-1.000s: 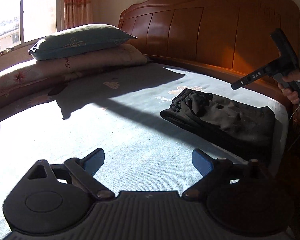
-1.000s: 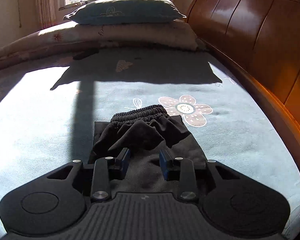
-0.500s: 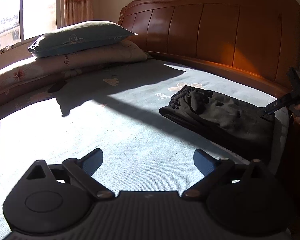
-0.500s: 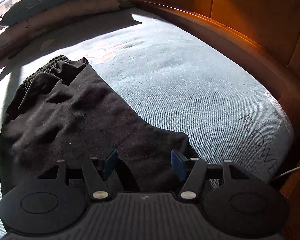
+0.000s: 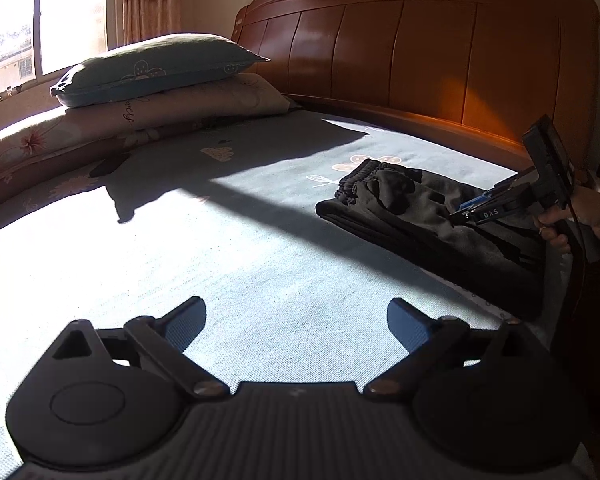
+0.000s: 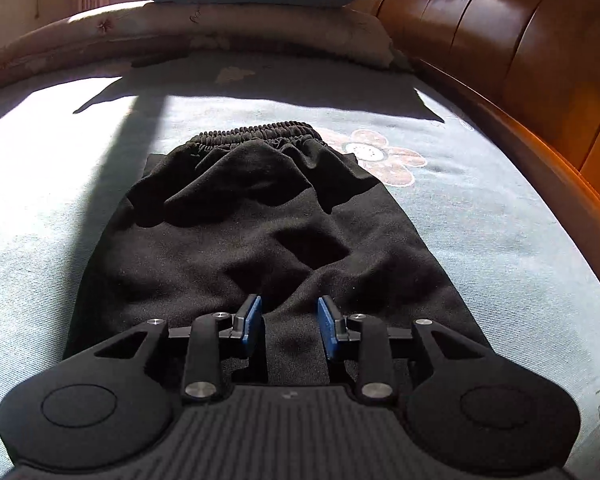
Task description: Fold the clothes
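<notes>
Black trousers (image 6: 260,236) lie folded beside the headboard (image 5: 420,60). Right gripper (image 6: 288,322), jaws closing over a fabric ridge, prepares the next fold. Left gripper (image 5: 296,320) waits wide, empty

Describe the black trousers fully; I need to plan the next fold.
The black trousers look like soft knit, already folded into a long rumpled rectangle with creases. The gathered elastic waistband points toward the pillows. They lie flat on the blue sheet near the headboard side. The right gripper is down on the near end, jaws closing with cloth between the pads, not yet pinched.
</notes>
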A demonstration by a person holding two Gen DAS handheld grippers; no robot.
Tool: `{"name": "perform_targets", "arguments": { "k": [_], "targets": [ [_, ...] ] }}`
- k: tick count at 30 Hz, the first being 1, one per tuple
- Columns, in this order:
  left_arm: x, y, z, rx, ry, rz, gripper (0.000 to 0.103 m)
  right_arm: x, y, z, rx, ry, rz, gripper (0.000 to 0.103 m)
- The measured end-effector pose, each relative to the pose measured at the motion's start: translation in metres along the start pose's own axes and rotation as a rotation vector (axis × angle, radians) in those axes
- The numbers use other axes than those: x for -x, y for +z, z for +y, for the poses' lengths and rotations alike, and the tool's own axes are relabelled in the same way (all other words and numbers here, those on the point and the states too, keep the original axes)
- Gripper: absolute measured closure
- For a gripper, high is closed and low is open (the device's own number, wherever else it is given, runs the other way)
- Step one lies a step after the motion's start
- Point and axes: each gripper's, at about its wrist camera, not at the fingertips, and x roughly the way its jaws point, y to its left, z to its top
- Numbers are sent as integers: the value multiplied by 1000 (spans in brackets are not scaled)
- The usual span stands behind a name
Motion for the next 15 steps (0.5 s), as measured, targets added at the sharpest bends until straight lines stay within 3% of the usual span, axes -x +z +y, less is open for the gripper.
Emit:
{"name": "perform_targets", "arguments": {
  "k": [3, 5, 8, 12, 15],
  "targets": [
    [-2, -2, 3, 13, 2, 4, 6, 9, 7, 0, 19, 0, 14, 67],
    [-4, -4, 5, 20, 5, 7, 6, 19, 13, -4, 12, -3, -29, 66],
    [-4, -4, 5, 21, 9, 12, 6, 11, 24, -22, -52, -55, -42, 62],
    [-1, -3, 6, 22, 23, 8, 6, -21, 15, -41, -157, -38, 31, 60],
    [4, 0, 9, 35, 37, 8, 6, -4, 15, -46, -212, -31, 10, 59]
  ]
}}
